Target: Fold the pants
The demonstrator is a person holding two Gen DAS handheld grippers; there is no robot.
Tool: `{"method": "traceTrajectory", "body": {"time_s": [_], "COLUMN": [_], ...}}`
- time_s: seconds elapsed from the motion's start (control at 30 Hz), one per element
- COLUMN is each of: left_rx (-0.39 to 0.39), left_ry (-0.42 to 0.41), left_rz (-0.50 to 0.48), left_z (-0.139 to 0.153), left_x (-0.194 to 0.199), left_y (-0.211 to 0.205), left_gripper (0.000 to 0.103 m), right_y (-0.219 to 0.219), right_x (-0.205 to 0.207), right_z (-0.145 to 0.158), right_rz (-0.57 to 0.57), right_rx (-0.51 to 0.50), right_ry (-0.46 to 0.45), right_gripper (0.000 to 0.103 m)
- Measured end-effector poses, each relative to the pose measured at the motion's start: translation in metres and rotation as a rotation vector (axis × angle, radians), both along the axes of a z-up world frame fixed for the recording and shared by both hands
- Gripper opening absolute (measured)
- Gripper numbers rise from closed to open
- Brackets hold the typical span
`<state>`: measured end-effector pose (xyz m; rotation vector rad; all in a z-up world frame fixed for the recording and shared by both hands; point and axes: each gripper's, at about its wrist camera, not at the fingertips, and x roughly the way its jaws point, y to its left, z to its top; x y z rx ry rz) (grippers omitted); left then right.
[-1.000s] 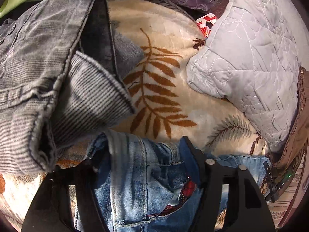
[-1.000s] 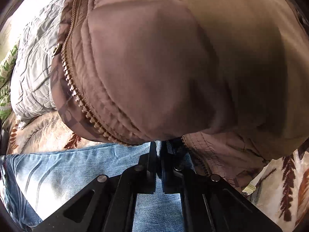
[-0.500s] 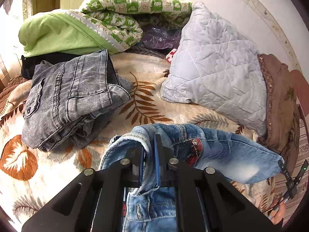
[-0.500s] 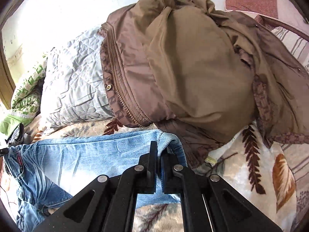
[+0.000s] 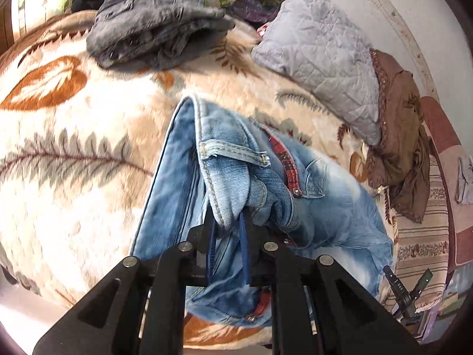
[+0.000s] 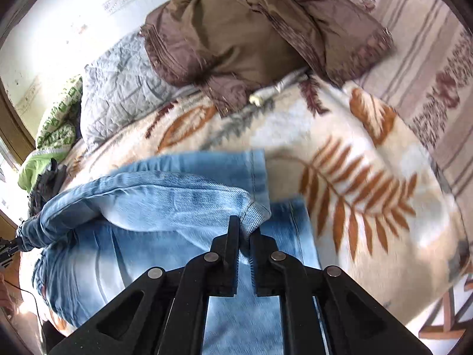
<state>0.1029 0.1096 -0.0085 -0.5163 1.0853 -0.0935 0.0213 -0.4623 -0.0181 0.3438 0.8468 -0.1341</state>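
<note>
Our left tongs are pinched shut on the waist end of the blue jeans. Our right tongs are pinched shut on the hem of one leg. A moment ago both tongs were low, close to the bed, with the brown jacket filling the right view. Now we have lifted and pulled back, so we see much more of the leaf blanket under us. The jeans hang stretched between our two tongs, and one leg lies over the other on the blanket.

We think this means the first fold, leg on leg, is about done. Next we should bring the hem over to the waist.

Farther out sit the folded grey jeans and the grey quilted pillow, well apart from our jeans.
</note>
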Motion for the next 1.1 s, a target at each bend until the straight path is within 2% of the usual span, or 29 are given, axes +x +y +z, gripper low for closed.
{"method": "traceTrajectory", "body": {"time_s": [0.07,0.13,0.17,0.2,0.23,0.27,0.3,0.33,0.43,0.5,0.6,0.73,0.83,0.97,1.0,1.07,1.1], "left_rx": [-0.017,-0.063,-0.097,-0.128,-0.143,-0.146,-0.15,-0.153,-0.152,-0.163,-0.17,-0.145,-0.161,-0.163,-0.154,-0.137,-0.164], "left_ry": [0.029,0.026,0.014,0.0,-0.014,-0.033,-0.06,-0.085,-0.095,-0.059,0.008,0.043,0.073,0.14,0.16,0.185,0.187], "left_rz": [0.015,0.035,0.045,0.055,0.063,0.067,0.067,0.058,0.006,-0.016,-0.028,-0.015,0.008,0.039,0.05,0.067,0.063], "left_z": [-0.007,-0.004,0.0,0.005,0.009,0.015,0.021,0.026,0.032,0.026,0.011,-0.002,-0.01,-0.027,-0.031,-0.034,-0.032], "left_x": [-0.018,-0.037,-0.045,-0.053,-0.058,-0.059,-0.059,-0.057,-0.039,-0.023,-0.007,0.001,0.012,0.033,0.038,0.043,0.044], "left_y": [0.007,0.017,0.022,0.025,0.027,0.027,0.023,0.018,-0.005,-0.019,-0.033,-0.041,-0.038,-0.036,-0.036,-0.033,-0.03], "left_gripper": [0.014,0.014,0.02,0.026,0.046,0.066,0.071,0.075,0.076,0.078,0.078,0.078,0.078,0.076,0.07,0.029,0.025], "right_y": [-0.002,-0.003,-0.004,-0.006,-0.009,-0.011,-0.014,-0.014,-0.008,0.004,0.017,0.012,-0.004,-0.018,-0.019,-0.022,-0.024], "right_x": [-0.018,-0.038,-0.047,-0.055,-0.061,-0.066,-0.069,-0.067,-0.048,-0.029,-0.005,0.014,0.021,0.028,0.03,0.032,0.033], "right_z": [-0.015,-0.015,-0.012,-0.008,-0.004,0.0,0.003,0.005,0.006,0.002,-0.007,-0.023,-0.038,-0.056,-0.059,-0.059,-0.056], "right_rz": [-0.03,-0.055,-0.071,-0.089,-0.107,-0.121,-0.127,-0.128,-0.086,-0.041,-0.038,-0.107,-0.2,-0.278,-0.286,-0.314,-0.31], "right_rx": [0.003,-0.001,-0.004,-0.002,0.012,0.043,0.092,0.153,0.341,0.438,0.528,0.636,0.731,0.825,0.835,0.841,0.83], "right_ry": [0.046,0.05,0.042,0.035,0.026,0.011,-0.008,-0.022,-0.037,-0.028,-0.008,0.01,0.038,0.057,0.055,0.033,0.017], "right_gripper": [0.013,0.013,0.014,0.023,0.03,0.044,0.057,0.064,0.064,0.064,0.064,0.065,0.072,0.072,0.07,0.043,0.009]}}
